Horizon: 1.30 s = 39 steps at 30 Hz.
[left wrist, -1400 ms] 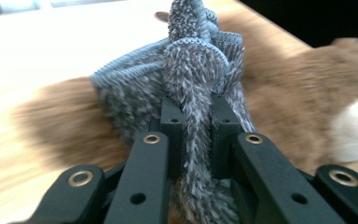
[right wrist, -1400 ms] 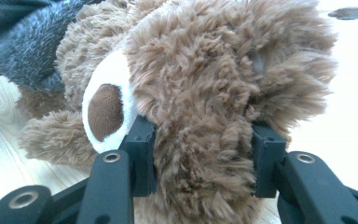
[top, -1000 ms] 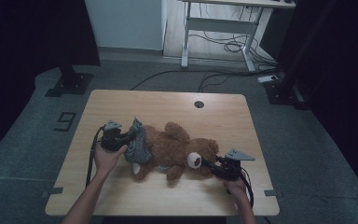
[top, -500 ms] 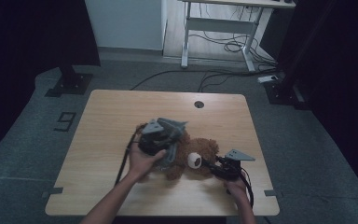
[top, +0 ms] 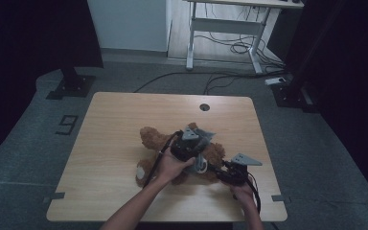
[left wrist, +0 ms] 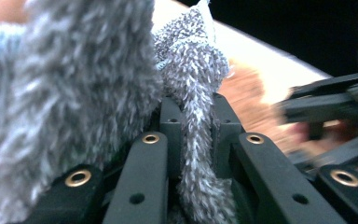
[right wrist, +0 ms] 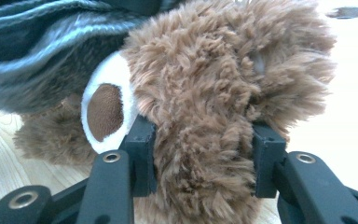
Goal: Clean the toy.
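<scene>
We see brown teddy bear (top: 159, 143) lying near middle of wooden table (top: 115, 120), toward near edge. Left gripper (top: 191, 143) sits over bear's upper body, jaws nearly together, pinching strip of grey fuzzy cloth (left wrist: 193, 154); cloth appears draped across bear, though blur leaves its extent unclear. Right gripper (top: 227, 173) rests low just right of bear's head, jaws clamped on brown plush (right wrist: 205, 140) beside white muzzle (right wrist: 105, 109). Both our hands close together at bear
</scene>
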Motion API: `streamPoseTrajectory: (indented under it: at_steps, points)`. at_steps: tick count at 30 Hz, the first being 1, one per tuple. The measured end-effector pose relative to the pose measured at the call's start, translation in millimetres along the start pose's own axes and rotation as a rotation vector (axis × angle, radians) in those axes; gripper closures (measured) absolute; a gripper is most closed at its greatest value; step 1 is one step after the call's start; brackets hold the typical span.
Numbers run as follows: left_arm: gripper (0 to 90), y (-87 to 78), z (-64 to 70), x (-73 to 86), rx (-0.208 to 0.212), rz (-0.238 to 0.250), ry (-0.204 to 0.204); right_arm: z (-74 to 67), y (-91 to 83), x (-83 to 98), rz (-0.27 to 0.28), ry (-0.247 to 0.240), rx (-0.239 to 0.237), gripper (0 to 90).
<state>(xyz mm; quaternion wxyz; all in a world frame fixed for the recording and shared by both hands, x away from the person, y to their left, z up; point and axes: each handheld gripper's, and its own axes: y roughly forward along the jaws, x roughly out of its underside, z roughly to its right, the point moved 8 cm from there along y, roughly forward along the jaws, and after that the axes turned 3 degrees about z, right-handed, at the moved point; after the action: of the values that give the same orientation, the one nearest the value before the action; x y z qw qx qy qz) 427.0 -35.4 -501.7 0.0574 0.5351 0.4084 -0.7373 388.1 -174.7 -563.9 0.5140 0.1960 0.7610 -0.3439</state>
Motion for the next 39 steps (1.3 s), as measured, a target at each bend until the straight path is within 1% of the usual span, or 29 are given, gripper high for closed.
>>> streamPoseTrajectory:
  at_steps: [1, 3, 4, 5, 6, 7, 8, 9, 10, 12, 15, 18, 19, 20, 21, 22, 24, 26, 27, 28, 29, 30, 31, 34, 35, 37, 39]
  points:
    - [78.6, -5.5, -9.6, 4.4, -0.003, 0.0, -0.023, 0.0, -0.1, 0.0, -0.001, -0.001, 0.0, 53.6]
    - [78.6, -21.1, -28.3, 11.8, 0.01, 0.031, -0.086, -0.1, 0.1, -0.1, -0.001, 0.0, -0.001, 53.6]
    - [78.6, -27.2, -33.5, 13.5, 0.012, 0.04, -0.098, -0.4, 0.3, -0.3, 0.0, 0.002, -0.002, 53.6]
    - [78.6, -35.4, -39.9, 15.5, 0.003, 0.05, -0.105, -0.5, 0.4, -0.4, 0.0, 0.003, -0.003, 53.6]
    - [78.6, -45.6, -48.0, 17.7, -0.018, 0.063, -0.102, -0.3, 0.4, -0.4, 0.0, 0.004, -0.004, 53.6]
    - [78.6, -51.6, -53.4, 19.3, -0.034, 0.068, -0.103, 0.0, 0.4, -0.3, 0.002, 0.006, -0.004, 53.6]
    - [78.6, -59.0, -61.5, 21.8, -0.058, 0.074, -0.105, 0.2, 0.3, -0.2, 0.001, 0.007, -0.004, 53.6]
    - [78.7, -66.0, -70.7, 24.8, -0.08, 0.078, -0.114, 0.2, 0.3, -0.1, 0.002, 0.007, -0.005, 53.5]
    - [78.7, -72.3, -80.5, 28.5, -0.098, 0.08, -0.132, 0.2, 0.4, -0.2, 0.003, 0.008, -0.005, 53.6]
    - [78.7, -81.9, -99.8, 38.7, -0.123, 0.074, -0.179, 0.2, 0.4, -0.1, 0.004, 0.008, -0.006, 53.6]
    - [78.7, -89.7, -124.4, 57.7, -0.153, 0.052, -0.231, 0.4, 0.5, -0.1, 0.005, 0.01, -0.008, 53.6]
    - [78.7, -93.1, -142.3, 76.2, -0.175, 0.028, -0.27, 0.6, 0.7, -0.2, 0.007, 0.014, -0.01, 53.6]
    - [78.7, -93.5, -147.6, 81.8, -0.187, 0.016, -0.277, 0.6, 0.7, -0.2, 0.007, 0.015, -0.01, 53.6]
    - [78.7, -93.7, -154.4, 89.4, -0.211, -0.006, -0.283, 0.6, 0.7, -0.1, 0.007, 0.015, -0.01, 53.6]
    - [78.7, -93.4, -158.0, 94.3, -0.22, -0.021, -0.293, 0.7, 0.6, 0.0, 0.007, 0.015, -0.01, 53.6]
    - [78.8, -92.5, -161.7, 100.8, -0.22, -0.04, -0.308, 0.8, 0.5, 0.1, 0.007, 0.015, -0.01, 53.6]
    - [78.8, -91.2, -165.4, 111.0, -0.213, -0.058, -0.33, 0.7, 0.0, 0.4, 0.006, 0.013, -0.011, 53.6]
    - [78.8, -91.9, -163.0, 112.4, -0.19, -0.039, -0.346, 0.9, -0.1, 0.4, 0.005, 0.01, -0.012, 53.6]
    - [78.8, -92.7, -159.6, 110.1, -0.174, -0.025, -0.344, 0.9, -0.1, 0.4, 0.005, 0.012, -0.013, 53.6]
    - [78.9, -93.4, -154.0, 105.0, -0.151, -0.007, -0.333, 1.0, -0.1, 0.4, 0.005, 0.013, -0.013, 53.6]
    - [78.9, -93.4, -150.1, 101.1, -0.138, 0.001, -0.328, 1.0, 0.0, 0.4, 0.006, 0.014, -0.013, 53.6]
    - [78.9, -92.7, -143.7, 94.3, -0.118, 0.015, -0.327, 1.0, 0.0, 0.4, 0.006, 0.015, -0.013, 53.6]
    - [79.0, -91.6, -140.6, 90.3, -0.113, 0.025, -0.33, 1.1, 0.1, 0.4, 0.006, 0.016, -0.011, 53.6]
    - [79.4, -84.7, -129.9, 78.7, -0.055, 0.06, -0.382, 1.5, -0.5, 0.9, 0.004, 0.017, -0.008, 53.6]
    - [79.6, -83.5, -127.4, 75.9, -0.049, 0.073, -0.389, 1.7, -0.8, 1.2, 0.003, 0.019, -0.008, 53.6]
    - [79.8, -85.4, -122.9, 69.8, -0.042, 0.105, -0.384, 2.4, -1.1, 1.5, 0.004, 0.022, -0.009, 53.7]
    - [79.8, -93.7, -122.1, 62.7, -0.041, 0.143, -0.377, 2.8, -1.2, 1.6, 0.003, 0.023, -0.011, 53.7]
